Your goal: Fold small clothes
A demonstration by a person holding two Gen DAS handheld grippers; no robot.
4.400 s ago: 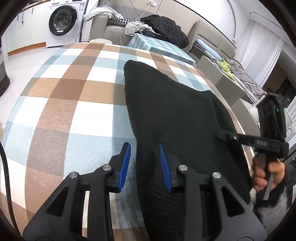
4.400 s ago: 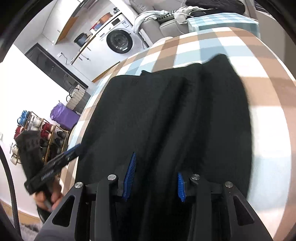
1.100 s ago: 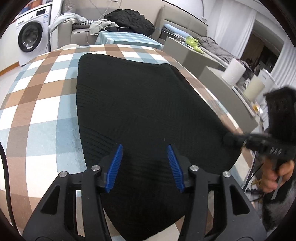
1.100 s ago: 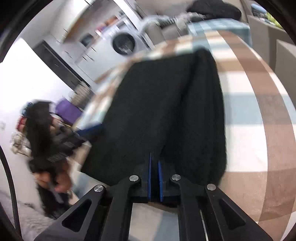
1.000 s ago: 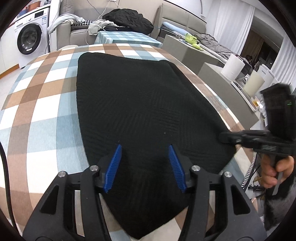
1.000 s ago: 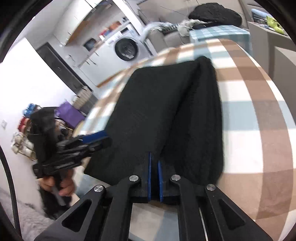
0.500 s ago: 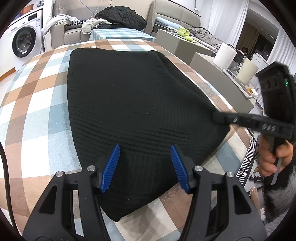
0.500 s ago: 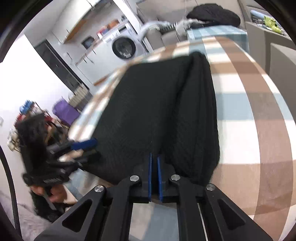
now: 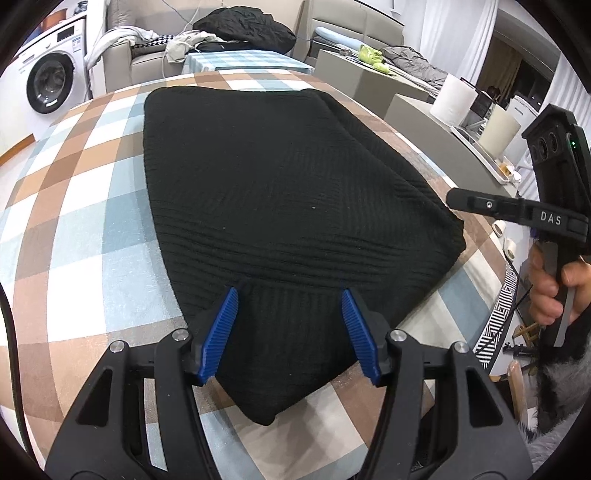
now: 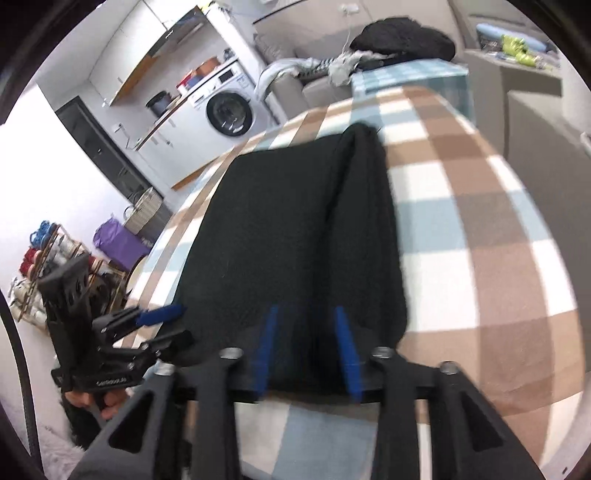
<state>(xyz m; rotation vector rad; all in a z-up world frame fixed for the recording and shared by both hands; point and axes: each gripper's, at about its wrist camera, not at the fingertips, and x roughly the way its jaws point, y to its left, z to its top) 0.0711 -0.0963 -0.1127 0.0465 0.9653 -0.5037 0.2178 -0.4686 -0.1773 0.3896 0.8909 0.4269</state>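
Observation:
A black knitted garment point(image 9: 266, 192) lies folded flat on the checked tablecloth point(image 9: 74, 221). It also shows in the right wrist view point(image 10: 295, 236), with a fold ridge running along its right side. My left gripper point(image 9: 290, 317) is open and empty, just above the garment's near corner. My right gripper point(image 10: 304, 339) is open over the garment's near edge, and shows in the left wrist view point(image 9: 458, 199) at the garment's right corner. My left gripper appears in the right wrist view point(image 10: 166, 325) at the left edge.
The table's edge point(image 9: 480, 236) runs close to the garment's right corner. A sofa with piled clothes point(image 9: 236, 26) and a washing machine point(image 9: 48, 81) stand beyond the table. White rolls point(image 9: 454, 99) sit on a grey counter to the right.
My right gripper was shut on the garment's edge and has now opened, letting it go. My left gripper stays open and has drawn back a little toward the near corner.

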